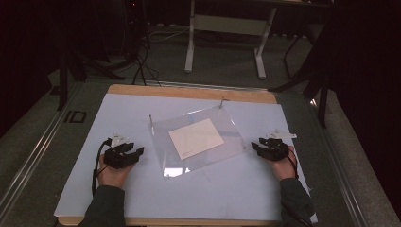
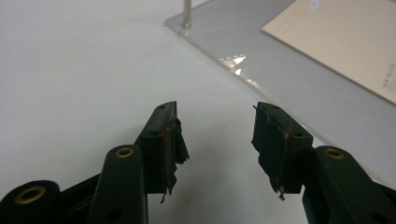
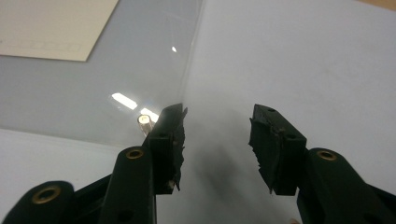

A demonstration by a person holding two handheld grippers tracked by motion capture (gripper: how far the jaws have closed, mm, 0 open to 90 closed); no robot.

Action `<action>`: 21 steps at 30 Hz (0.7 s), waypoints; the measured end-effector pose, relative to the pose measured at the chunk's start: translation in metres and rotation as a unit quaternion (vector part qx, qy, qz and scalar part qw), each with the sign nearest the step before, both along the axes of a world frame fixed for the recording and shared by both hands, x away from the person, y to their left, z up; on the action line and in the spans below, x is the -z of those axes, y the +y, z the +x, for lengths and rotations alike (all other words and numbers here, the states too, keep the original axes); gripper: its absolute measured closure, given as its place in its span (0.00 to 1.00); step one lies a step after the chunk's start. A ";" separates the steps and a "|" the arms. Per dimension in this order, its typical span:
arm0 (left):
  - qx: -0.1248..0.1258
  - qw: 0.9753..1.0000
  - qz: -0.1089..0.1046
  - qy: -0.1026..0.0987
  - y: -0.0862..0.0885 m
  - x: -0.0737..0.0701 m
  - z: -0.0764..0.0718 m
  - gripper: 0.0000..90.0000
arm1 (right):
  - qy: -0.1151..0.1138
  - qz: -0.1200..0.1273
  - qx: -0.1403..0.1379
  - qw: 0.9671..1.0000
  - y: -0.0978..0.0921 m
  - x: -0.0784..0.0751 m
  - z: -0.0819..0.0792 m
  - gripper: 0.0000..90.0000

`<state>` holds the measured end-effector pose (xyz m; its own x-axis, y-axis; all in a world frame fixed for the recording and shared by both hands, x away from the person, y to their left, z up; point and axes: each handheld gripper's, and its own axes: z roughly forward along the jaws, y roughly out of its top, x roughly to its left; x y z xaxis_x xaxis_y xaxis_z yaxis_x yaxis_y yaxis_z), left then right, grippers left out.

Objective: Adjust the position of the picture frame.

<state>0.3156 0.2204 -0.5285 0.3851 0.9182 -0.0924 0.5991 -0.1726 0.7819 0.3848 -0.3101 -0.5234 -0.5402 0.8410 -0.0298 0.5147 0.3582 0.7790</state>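
A clear plastic plate [image 1: 231,142] lies tilted in the middle of the table, with thin metal posts [image 1: 151,120] at its corners. A cream card [image 1: 196,137] lies at its centre. My left gripper [image 1: 136,152] rests on the white sheet just left of the plate, open and empty. In the left gripper view its jaws [image 2: 215,127] stand apart, facing the plate's edge [image 2: 243,70] and the card [image 2: 345,42]. My right gripper [image 1: 256,146] sits at the plate's right edge, open and empty. In the right gripper view [image 3: 217,126] a corner post [image 3: 144,122] stands by the left jaw.
A white sheet [image 1: 198,189] covers the wooden table [image 1: 189,91], whose far edge shows beyond it. Bare white surface lies around the plate on all sides. Past the table are a grey floor, white desk legs [image 1: 190,52] and dark cables [image 1: 142,66].
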 end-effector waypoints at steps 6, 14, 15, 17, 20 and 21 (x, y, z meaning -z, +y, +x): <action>0.012 1.000 0.006 0.008 -0.002 -0.005 0.008 0.56 | -0.005 0.011 -0.011 1.000 0.003 -0.005 0.003 0.60; 0.015 1.000 -0.006 -0.006 0.002 -0.012 0.012 0.58 | -0.011 0.016 -0.031 0.999 0.019 -0.009 0.015 0.61; 0.015 1.000 -0.007 -0.007 0.002 -0.013 0.013 0.58 | -0.011 0.016 -0.035 0.999 0.020 -0.010 0.017 0.61; 0.018 1.000 -0.004 -0.010 0.001 -0.013 0.015 0.58 | -0.011 0.016 -0.039 0.999 0.024 -0.012 0.022 0.61; 0.019 1.000 -0.002 -0.009 0.000 -0.013 0.017 0.58 | -0.010 0.016 -0.042 0.999 0.028 -0.015 0.027 0.61; 0.020 1.000 -0.001 -0.007 -0.001 -0.014 0.020 0.58 | -0.010 0.016 -0.042 0.999 0.028 -0.015 0.027 0.61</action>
